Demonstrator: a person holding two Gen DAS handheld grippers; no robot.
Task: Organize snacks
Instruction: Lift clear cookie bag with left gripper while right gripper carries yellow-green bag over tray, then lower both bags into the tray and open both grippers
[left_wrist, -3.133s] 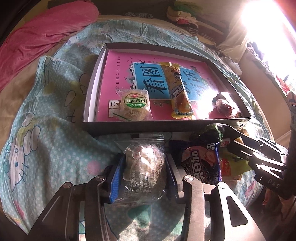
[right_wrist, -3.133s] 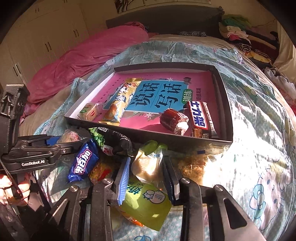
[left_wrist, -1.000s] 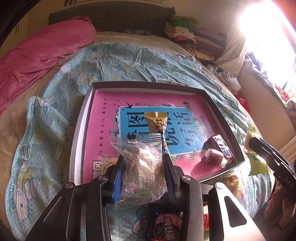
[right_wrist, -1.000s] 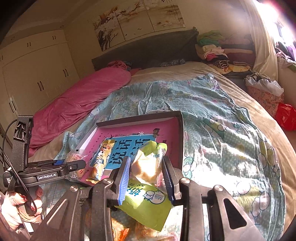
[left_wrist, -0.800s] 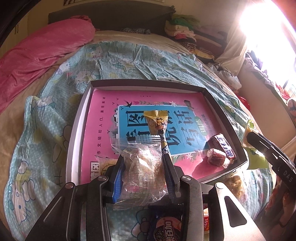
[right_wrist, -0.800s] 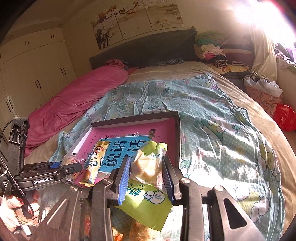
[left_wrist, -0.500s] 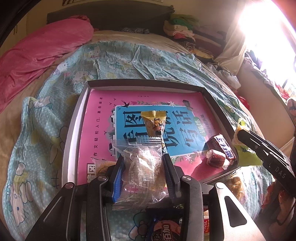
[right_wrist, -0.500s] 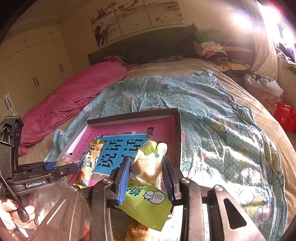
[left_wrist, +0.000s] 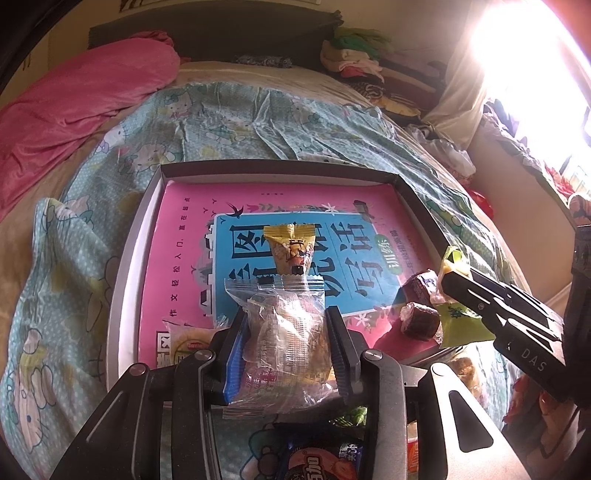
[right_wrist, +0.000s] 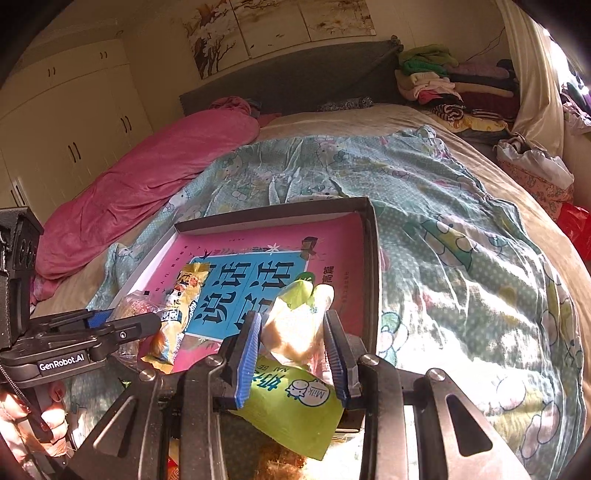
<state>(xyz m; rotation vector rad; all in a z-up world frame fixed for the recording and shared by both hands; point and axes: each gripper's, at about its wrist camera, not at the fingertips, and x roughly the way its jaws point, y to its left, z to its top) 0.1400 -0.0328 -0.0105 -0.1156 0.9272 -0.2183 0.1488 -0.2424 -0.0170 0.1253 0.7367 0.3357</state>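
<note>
My left gripper (left_wrist: 286, 325) is shut on a clear-wrapped pastry packet (left_wrist: 284, 332) held over the near edge of a shallow grey box (left_wrist: 122, 266) lined with a pink and blue book. Inside the box lie a yellow wrapped bar (left_wrist: 291, 251), a green-labelled biscuit pack (left_wrist: 184, 336) and two dark wrapped snacks (left_wrist: 419, 319). My right gripper (right_wrist: 291, 332) is shut on a lime-green snack bag (right_wrist: 295, 402) above the box's near right corner (right_wrist: 371, 258). The right gripper (left_wrist: 509, 317) shows at the right of the left wrist view; the left gripper (right_wrist: 92, 332) at the left of the right wrist view.
The box rests on a teal cartoon-print bedspread (right_wrist: 461, 258). A pink quilt (right_wrist: 147, 177) lies at the far left, and folded clothes (right_wrist: 436, 77) are piled by the headboard. Loose snack packets (left_wrist: 321, 458) sit on the bed in front of the box. A hand (right_wrist: 22, 417) holds the left gripper.
Both grippers have lifted their packets off the loose pile and carried them over the box's near edge. In the last second the right gripper drifted slightly inward over the corner.
</note>
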